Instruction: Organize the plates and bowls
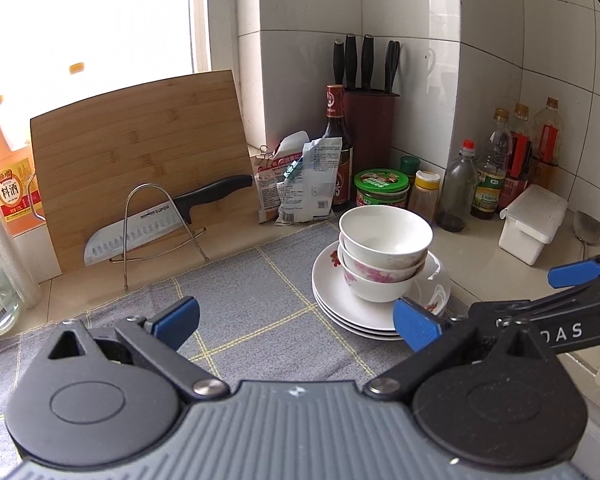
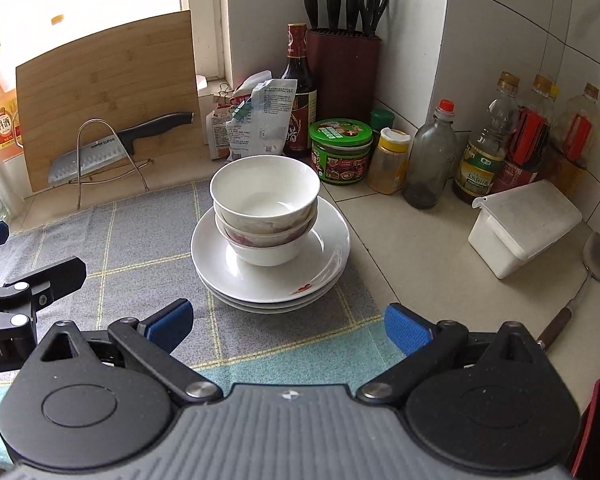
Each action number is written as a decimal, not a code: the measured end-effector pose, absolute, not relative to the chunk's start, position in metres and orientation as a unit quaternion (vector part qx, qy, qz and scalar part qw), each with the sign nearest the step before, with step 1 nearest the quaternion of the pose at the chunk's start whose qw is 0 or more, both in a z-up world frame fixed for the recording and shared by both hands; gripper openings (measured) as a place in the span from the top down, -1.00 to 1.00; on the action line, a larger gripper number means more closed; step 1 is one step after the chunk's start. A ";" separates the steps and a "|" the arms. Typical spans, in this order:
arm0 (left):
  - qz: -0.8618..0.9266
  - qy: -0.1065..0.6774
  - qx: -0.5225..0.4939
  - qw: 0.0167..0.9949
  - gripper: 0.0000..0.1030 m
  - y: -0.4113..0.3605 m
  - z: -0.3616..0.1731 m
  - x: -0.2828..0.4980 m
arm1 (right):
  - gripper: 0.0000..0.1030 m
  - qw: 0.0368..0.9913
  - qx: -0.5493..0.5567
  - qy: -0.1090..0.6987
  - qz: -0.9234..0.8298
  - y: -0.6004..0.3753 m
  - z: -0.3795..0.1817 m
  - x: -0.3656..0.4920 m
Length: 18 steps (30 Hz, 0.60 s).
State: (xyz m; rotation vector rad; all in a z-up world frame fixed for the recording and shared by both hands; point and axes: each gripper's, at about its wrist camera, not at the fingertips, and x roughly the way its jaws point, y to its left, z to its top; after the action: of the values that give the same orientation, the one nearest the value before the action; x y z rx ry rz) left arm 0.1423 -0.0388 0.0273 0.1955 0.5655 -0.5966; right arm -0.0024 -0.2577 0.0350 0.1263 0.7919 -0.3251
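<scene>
Three white bowls (image 1: 384,252) (image 2: 265,204) are nested in a stack that stands on three stacked white plates (image 1: 336,300) (image 2: 328,256) with small red flower prints. The pile rests on the grey checked cloth (image 1: 252,300) (image 2: 148,240). My left gripper (image 1: 296,322) is open just in front of the pile and left of it, nothing between its blue pads. My right gripper (image 2: 286,326) is open too, empty, a short way in front of the plates. The right gripper's blue fingertip (image 1: 574,274) shows at the right edge of the left wrist view.
A bamboo cutting board (image 1: 140,160) leans against the window with a knife (image 1: 160,220) on a wire stand. Bottles, jars (image 2: 340,152), a knife block (image 2: 344,68), food bags (image 1: 300,180), a white lidded box (image 2: 520,224) and a spatula (image 2: 596,264) crowd the tiled corner behind and right.
</scene>
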 end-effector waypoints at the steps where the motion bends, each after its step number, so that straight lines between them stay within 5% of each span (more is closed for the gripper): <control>1: -0.289 0.276 0.094 0.912 -0.99 -0.039 0.027 0.142 | -1.00 0.908 0.062 0.383 -0.160 -0.257 0.036 -0.004; 18: -0.293 0.279 0.099 0.909 -0.99 -0.038 0.028 0.137 | -1.00 0.910 0.064 0.375 -0.162 -0.251 0.040 -0.014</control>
State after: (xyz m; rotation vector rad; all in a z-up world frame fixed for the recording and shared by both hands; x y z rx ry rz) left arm 0.1367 -0.0376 0.0281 0.2038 0.5746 -0.6052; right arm -0.0141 -0.2507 0.0397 0.1324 0.7740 -0.3333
